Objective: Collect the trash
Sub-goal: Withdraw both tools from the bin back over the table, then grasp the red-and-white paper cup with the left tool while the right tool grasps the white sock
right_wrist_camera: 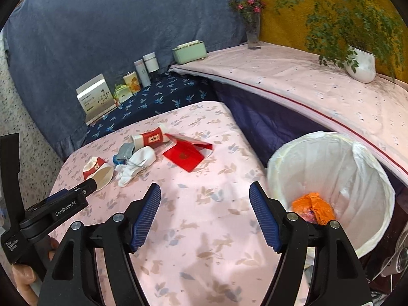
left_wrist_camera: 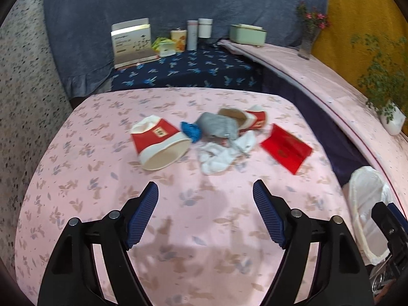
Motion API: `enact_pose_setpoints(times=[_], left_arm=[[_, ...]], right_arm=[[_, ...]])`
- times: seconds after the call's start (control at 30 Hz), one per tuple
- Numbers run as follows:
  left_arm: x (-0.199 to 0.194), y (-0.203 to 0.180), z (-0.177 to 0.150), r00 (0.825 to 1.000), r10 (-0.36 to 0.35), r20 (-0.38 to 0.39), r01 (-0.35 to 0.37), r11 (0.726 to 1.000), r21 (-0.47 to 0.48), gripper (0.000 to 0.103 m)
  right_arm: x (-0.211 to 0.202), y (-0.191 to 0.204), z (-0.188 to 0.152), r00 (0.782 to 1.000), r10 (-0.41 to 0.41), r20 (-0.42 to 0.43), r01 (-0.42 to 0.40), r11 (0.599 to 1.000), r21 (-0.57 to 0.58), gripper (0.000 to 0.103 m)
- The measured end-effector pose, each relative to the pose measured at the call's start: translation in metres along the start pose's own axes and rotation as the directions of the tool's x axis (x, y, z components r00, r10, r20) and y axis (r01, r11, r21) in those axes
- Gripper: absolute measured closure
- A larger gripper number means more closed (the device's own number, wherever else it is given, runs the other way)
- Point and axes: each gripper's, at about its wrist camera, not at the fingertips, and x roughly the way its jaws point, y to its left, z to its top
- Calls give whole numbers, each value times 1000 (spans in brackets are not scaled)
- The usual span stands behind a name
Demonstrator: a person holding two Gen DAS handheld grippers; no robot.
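We are seeing the trash only softly in the left wrist view, where blur is smearing the pile. The grey wad [left_wrist_camera: 218, 126] is overlapping the far cup [left_wrist_camera: 251, 118], hiding much of it, and we cannot tell what the blue scrap [left_wrist_camera: 191, 131] is. The bin [left_wrist_camera: 367, 211] is being cut off at 3 o'clock by the right gripper's black body. In the right wrist view the bin [right_wrist_camera: 331, 153] is showing its white liner and an orange wrapper [right_wrist_camera: 313, 207] at the bottom, partly hidden behind one finger.

We are holding the left gripper [left_wrist_camera: 205, 214] low over the pink tabletop [left_wrist_camera: 89, 178], pointing at the pile toward 12 o'clock; its fingers are spread wide and gripping nothing. The near cup [left_wrist_camera: 160, 142] is lying on its side at 11 o'clock, the white tissue [left_wrist_camera: 224, 153] straight ahead, the red envelope [left_wrist_camera: 287, 148] at 1 o'clock.

The right gripper [right_wrist_camera: 205, 216] is hovering over the tabletop's [right_wrist_camera: 204, 242] near edge, fingers likewise wide apart and empty, with the bin at 2 o'clock just beside the tabletop. The left gripper's body [right_wrist_camera: 48, 211] is entering at 9 o'clock, its tip overlapping the near cup [right_wrist_camera: 99, 172].
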Motion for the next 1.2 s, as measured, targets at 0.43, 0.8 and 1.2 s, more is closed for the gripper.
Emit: enact_pose_setpoints(times=[0.43, 0.8, 1.2], left_arm=[[45, 68, 8, 993, 113, -34, -115, 992, -50, 23], [83, 82, 16, 993, 103, -59, -105, 994, -32, 24], [115, 87, 24, 992, 42, -115, -49, 997, -59, 76]], right_arm=[[47, 62, 1, 998, 30, -53, -34, 997, -71, 32], [84, 98, 2, 994, 54, -94, -64, 993, -102, 32], [136, 126, -1, 981, 104, -162, -121, 987, -104, 33]])
